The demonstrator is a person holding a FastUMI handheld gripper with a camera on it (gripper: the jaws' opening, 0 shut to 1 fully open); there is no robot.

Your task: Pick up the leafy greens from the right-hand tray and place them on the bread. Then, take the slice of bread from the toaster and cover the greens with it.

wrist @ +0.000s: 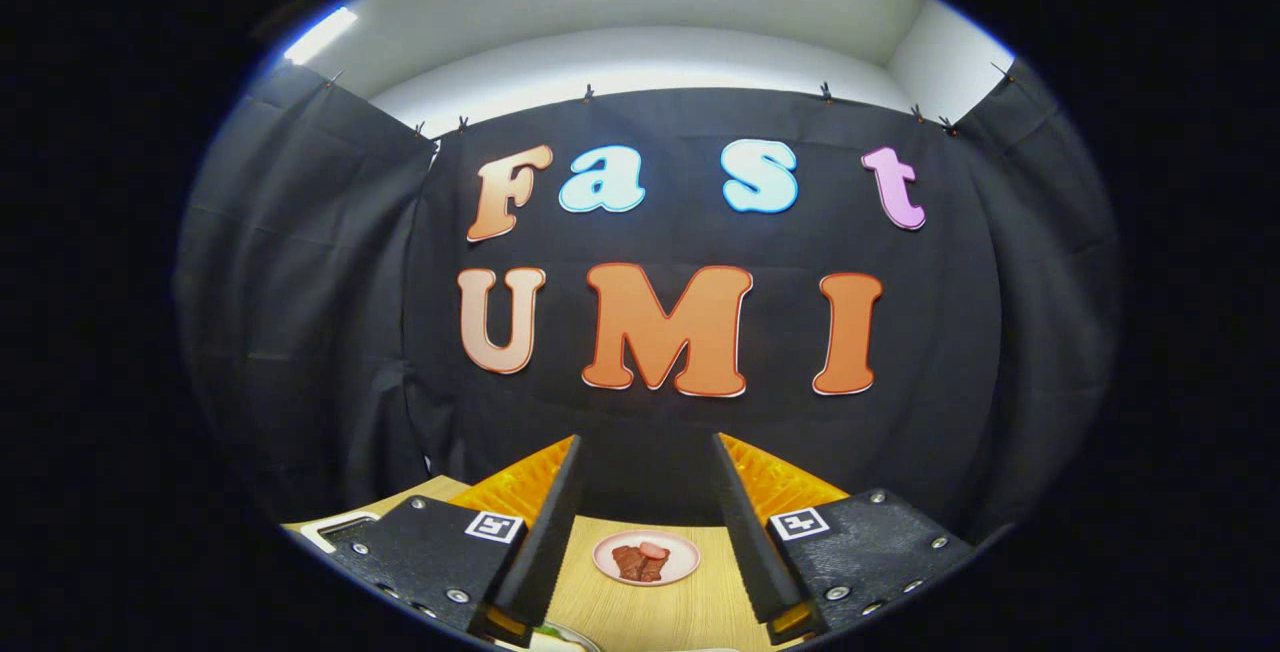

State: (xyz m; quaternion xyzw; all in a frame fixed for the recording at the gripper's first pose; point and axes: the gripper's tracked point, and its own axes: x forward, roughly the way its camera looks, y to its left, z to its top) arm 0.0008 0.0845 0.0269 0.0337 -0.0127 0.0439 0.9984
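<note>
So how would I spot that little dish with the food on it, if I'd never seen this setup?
Start at the wooden table in front of the black cloth wall. The gripper hangs above it with its fingers open and holding nothing. In the gap between them, sitting on the table, is a small round pink plate. It alone carries reddish-brown slices of meat.

A staged recording booth rather than a real kitchen: black cloth (pixel 300 332) is clipped up as walls under a plain white ceiling (pixel 640 2) with a strip light (pixel 320 34), and a light wooden table (pixel 640 612) carries a pink plate (pixel 646 557) of food.
</note>
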